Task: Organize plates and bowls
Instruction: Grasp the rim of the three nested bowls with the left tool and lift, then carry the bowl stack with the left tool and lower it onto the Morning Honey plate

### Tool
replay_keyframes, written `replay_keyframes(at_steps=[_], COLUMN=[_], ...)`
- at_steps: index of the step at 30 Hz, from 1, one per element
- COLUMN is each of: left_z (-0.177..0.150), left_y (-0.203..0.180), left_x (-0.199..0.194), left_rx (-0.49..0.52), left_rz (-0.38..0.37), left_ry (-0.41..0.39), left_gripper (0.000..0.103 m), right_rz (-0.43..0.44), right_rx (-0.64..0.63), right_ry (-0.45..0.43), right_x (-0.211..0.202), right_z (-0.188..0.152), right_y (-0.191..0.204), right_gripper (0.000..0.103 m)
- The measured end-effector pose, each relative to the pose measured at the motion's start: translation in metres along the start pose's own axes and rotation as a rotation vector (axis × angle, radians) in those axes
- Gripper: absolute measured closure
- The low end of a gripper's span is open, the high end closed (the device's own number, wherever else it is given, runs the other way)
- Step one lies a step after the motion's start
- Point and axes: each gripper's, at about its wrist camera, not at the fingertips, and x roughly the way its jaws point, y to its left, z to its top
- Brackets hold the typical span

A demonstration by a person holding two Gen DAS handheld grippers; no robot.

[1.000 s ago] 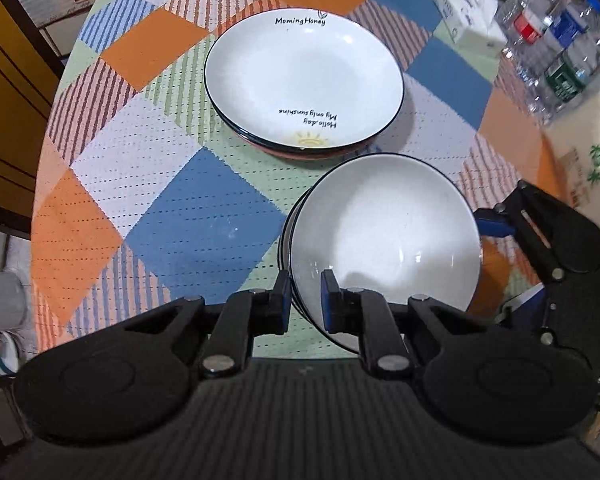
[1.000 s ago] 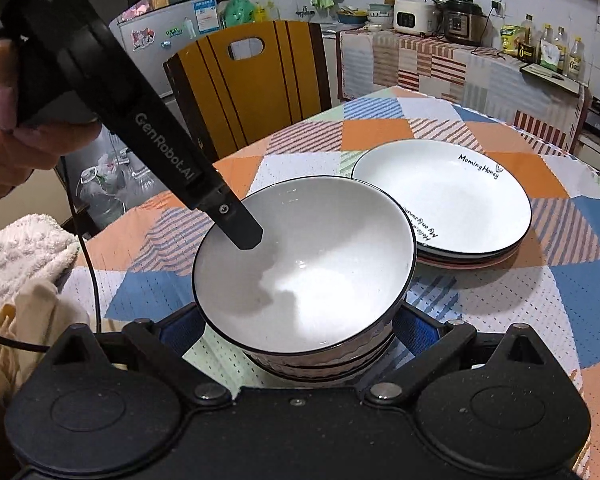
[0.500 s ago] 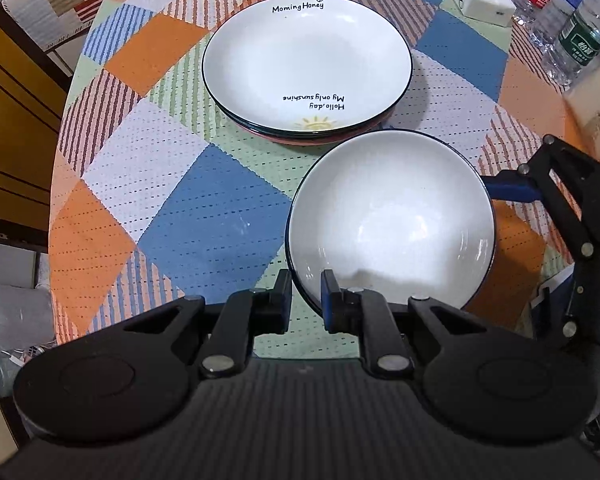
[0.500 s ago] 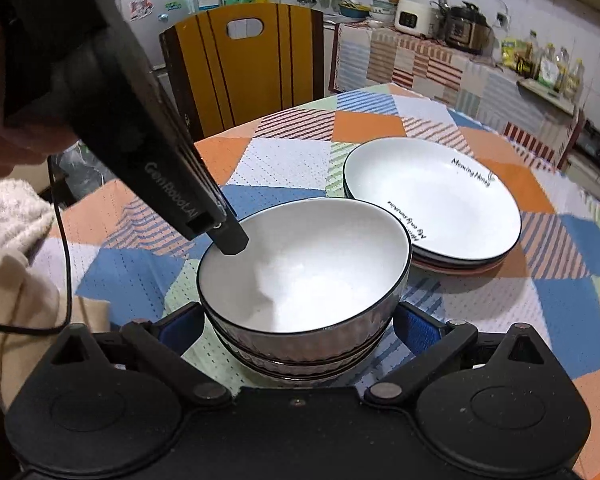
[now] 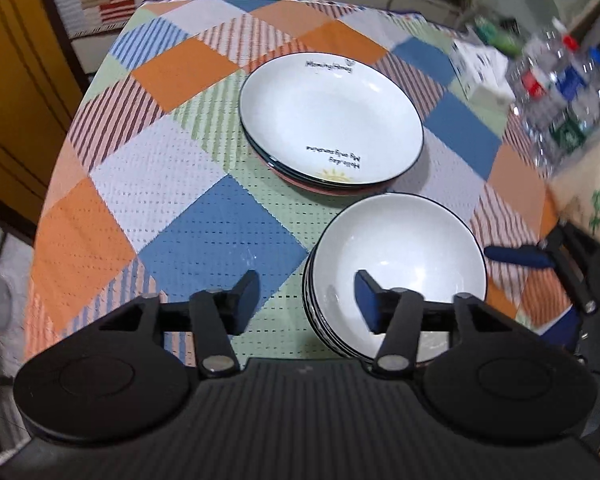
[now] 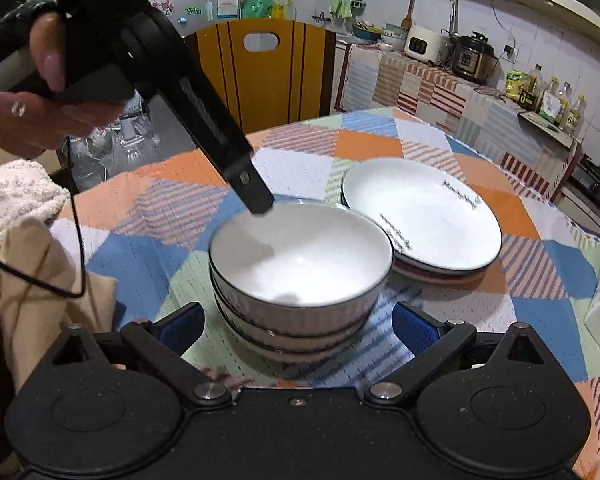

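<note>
A stack of white bowls (image 5: 396,276) with dark rims stands on the patchwork tablecloth, also in the right wrist view (image 6: 300,272). Behind it is a stack of white plates (image 5: 332,120) with printed text, seen in the right wrist view to the right (image 6: 420,216). My left gripper (image 5: 308,300) is open above the stack's near-left rim, holding nothing; one finger is over the bowl, the other over the cloth. My right gripper (image 6: 296,328) is open, its blue pads on either side of the bowl stack without touching it.
Water bottles (image 5: 560,96) and a white tissue box (image 5: 476,68) stand at the table's far right. A yellow wooden chair (image 6: 260,68) is behind the table. A cream towel (image 6: 16,216) lies at the left edge. The kitchen counter (image 6: 440,76) holds appliances.
My left gripper has opened and let go of the top bowl's rim, then drawn back and up. The bowl now rests on the stack. My right gripper stays open around the stack.
</note>
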Motion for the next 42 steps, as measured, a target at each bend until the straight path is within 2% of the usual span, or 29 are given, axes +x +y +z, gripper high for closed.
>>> replay_keyframes(at_steps=[3,6,9,11,14,16,19,21,22,26,31,42], left_z=[-0.007,-0.016,-0.025,-0.03,-0.033,-0.034,-0.033,-0.034,-0.035,-0.038,-0.038,-0.025], left_y=[0.01,0.019,0.019,0.016,0.013,0.012,0.015,0.018,0.017,0.011,0.005,0.003], left_x=[0.01,0.022,0.036,0.041,0.044,0.046,0.05,0.051,0.05,0.054,0.052,0.031], left_rx=[-0.071,-0.148,-0.181,-0.2,-0.192,-0.188,-0.204,-0.219,-0.218,-0.193,-0.163,-0.137], left_rz=[-0.042,-0.099,-0.172,-0.163,-0.16,-0.151,-0.152,-0.17,-0.178,-0.135,-0.097,-0.102], left_ry=[0.008,0.041,0.086,0.081,0.048,0.022,0.02,0.022,0.016,-0.01,-0.026,-0.054], left_gripper=[0.044,0.043,0.043,0.043,0.043,0.045,0.048,0.057,0.057,0.063,0.063,0.063], right_rz=[0.019,0.063,0.096,0.123,0.081,0.089,0.099,0.108,0.115,0.113,0.115,0.07], right_rx=[0.045,0.143,0.194,0.161,0.091,0.067,0.067,0.084,0.097,0.088,0.105,0.124], right_ry=[0.042,0.086,0.078,0.062,0.086,0.076,0.045,0.027,0.021,-0.027,-0.045,-0.109], right_x=[0.015,0.034,0.05,0.061,0.077,0.083,0.091,0.094,0.095,0.096,0.098,0.086], right_z=[-0.008,-0.019,-0.025,-0.025,-0.024,-0.024,-0.023,-0.021,-0.02,-0.023,-0.021,-0.014], right_y=[-0.008,-0.02,-0.024,-0.019,-0.01,-0.006,-0.005,-0.006,-0.008,-0.009,-0.011,-0.01], right_gripper=[0.001,0.001,0.002,0.004,0.005,0.005,0.005,0.004,0.002,0.0,0.0,0.0])
